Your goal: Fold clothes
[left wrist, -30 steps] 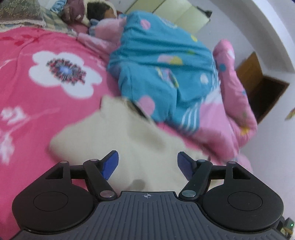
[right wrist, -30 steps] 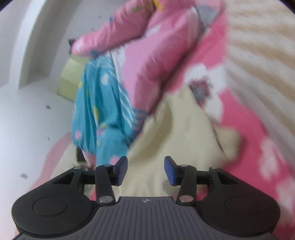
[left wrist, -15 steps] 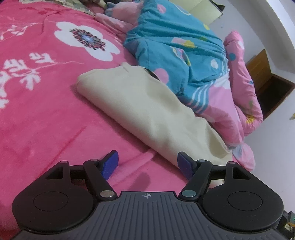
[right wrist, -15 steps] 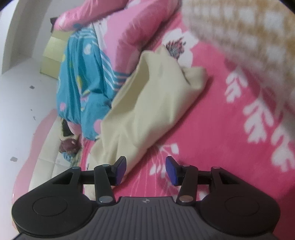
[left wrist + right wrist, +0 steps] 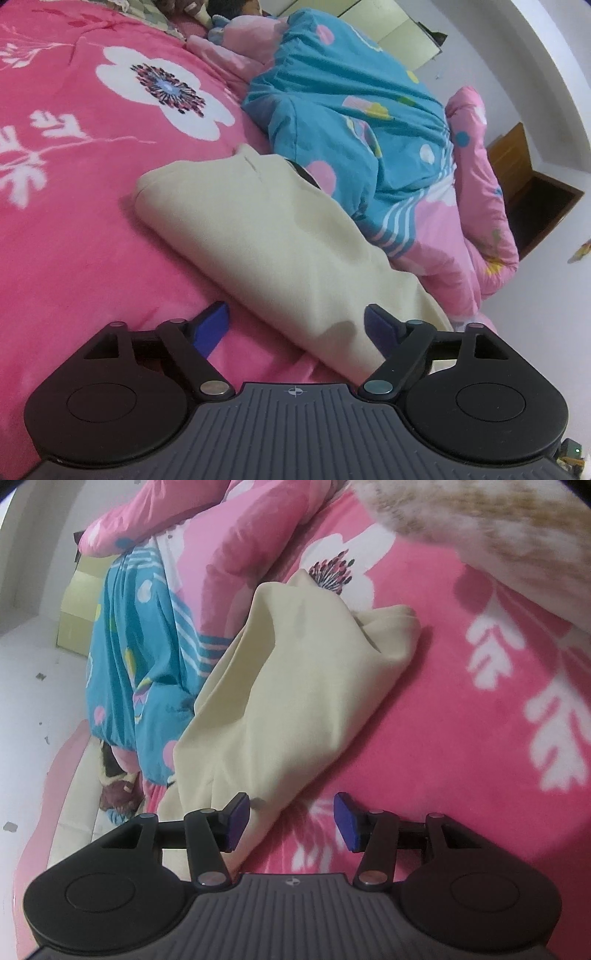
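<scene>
1 cream garment [image 5: 273, 236] on pink blanket [image 5: 74, 206] | 1 quilt [image 5: 354, 122] beside garment | left gripper [image 5: 295, 325], right gripper [image 5: 290, 818]: both released, empty

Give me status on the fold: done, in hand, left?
Done: the cream garment lies doubled into a long strip on the pink floral blanket. In hand: nothing; left gripper and right gripper are open, at its near end. Left: probably folding the strip shorter.

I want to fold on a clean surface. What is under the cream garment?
The cream garment lies on the pink flowered blanket. Its far edge runs against the blue quilt. Anything between garment and blanket is covered and cannot be seen.
</scene>
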{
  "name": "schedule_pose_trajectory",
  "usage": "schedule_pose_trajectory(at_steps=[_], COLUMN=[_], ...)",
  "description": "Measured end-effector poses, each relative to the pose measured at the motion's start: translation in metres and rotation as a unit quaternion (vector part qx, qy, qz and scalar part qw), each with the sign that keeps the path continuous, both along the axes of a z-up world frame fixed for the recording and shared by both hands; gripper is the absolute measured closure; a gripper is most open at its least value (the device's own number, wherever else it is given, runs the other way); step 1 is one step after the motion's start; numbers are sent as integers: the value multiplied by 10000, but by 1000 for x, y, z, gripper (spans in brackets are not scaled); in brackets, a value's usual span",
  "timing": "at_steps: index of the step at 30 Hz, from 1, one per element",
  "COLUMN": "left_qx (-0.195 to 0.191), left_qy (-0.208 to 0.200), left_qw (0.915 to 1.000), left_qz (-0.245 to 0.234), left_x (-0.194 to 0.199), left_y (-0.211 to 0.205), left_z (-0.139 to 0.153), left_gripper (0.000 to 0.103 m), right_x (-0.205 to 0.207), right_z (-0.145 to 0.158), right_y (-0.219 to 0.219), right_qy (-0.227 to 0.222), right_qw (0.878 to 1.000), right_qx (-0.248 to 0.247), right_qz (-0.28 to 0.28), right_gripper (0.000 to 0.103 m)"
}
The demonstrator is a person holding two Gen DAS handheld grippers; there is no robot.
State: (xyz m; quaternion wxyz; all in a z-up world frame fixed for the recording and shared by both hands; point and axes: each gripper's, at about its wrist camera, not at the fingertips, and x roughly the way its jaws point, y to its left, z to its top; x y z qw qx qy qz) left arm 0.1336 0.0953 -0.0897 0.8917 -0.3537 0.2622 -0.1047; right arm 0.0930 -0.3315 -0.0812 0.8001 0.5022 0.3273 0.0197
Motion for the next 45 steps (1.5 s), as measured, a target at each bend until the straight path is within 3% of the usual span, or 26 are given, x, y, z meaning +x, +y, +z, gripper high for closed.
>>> schedule_pose_trajectory(at_steps=[6, 15, 17, 20, 25, 30, 39, 45], left_qx=[149, 30, 25, -9, 106, -34, -93, 58], left_qy=[-57, -69, -85, -57, 63, 112, 41, 28], left_qw=[9999, 9994, 9991, 9980, 9974, 9969, 9972, 9976], left_qz=[30, 333, 423, 630, 711, 777, 741, 685], left_x=[16, 38, 41, 44, 48, 45, 29, -6], left_y=[-10, -7, -5, -1, 4, 8, 11, 15], left_z=[1, -1, -2, -6, -8, -6, 15, 26], left_gripper=[2, 3, 10, 30, 59, 83, 90, 90], right_x=[20, 47, 54, 64, 72, 68, 47, 15], right_z=[-6, -13, -13, -15, -22, -21, 7, 19], right_y=[-2, -1, 1, 3, 6, 5, 12, 14], right_qy=[-88, -276, -332, -478, -608, -637, -805, -777], right_qw=[9997, 9990, 9990, 9985, 9978, 9974, 9960, 9964], right_qx=[179, 307, 270, 222, 122, 160, -45, -65], right_qz=[-128, -146, -128, -136, -231, -308, -395, -345], right_gripper=[50, 50, 50, 50, 77, 88, 92, 92])
